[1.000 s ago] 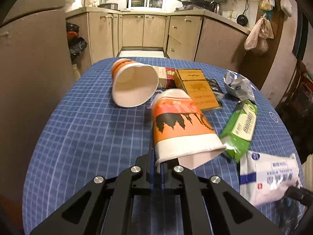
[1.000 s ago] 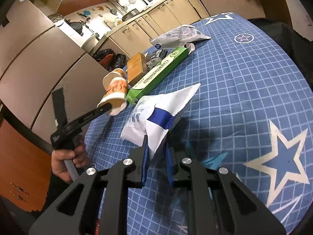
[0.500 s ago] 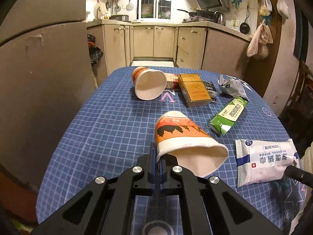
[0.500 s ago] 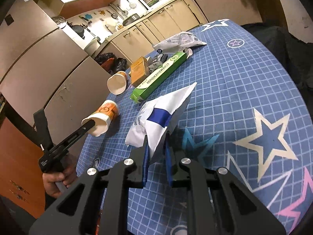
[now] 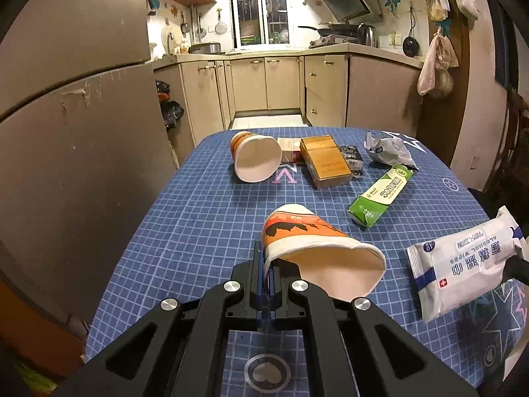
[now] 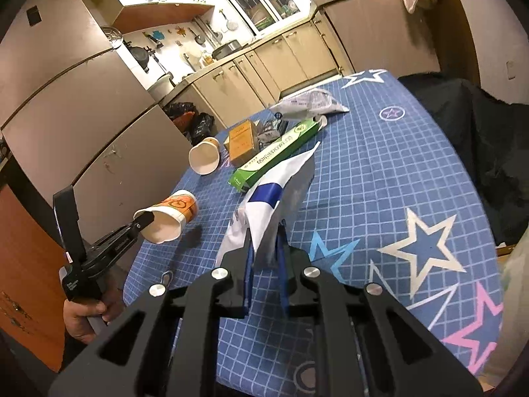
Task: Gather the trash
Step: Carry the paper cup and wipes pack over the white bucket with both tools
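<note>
My left gripper is shut on the rim of an orange-and-white paper cup and holds it above the near part of the blue checked table. The cup also shows in the right wrist view. My right gripper is shut on a white-and-blue alcohol wipes pack, lifted off the table; it also shows at the right of the left wrist view. On the table lie a second paper cup, a yellow box, a green carton and a crumpled wrapper.
A brown fridge stands close on the table's left. Kitchen cabinets are beyond the far edge. Black bags sit on the floor by the cabinets. A dark chair stands on the table's right side.
Both grippers have pulled back toward the near edge of the table and risen, carrying the cup and the wipes pack away from the other trash.
</note>
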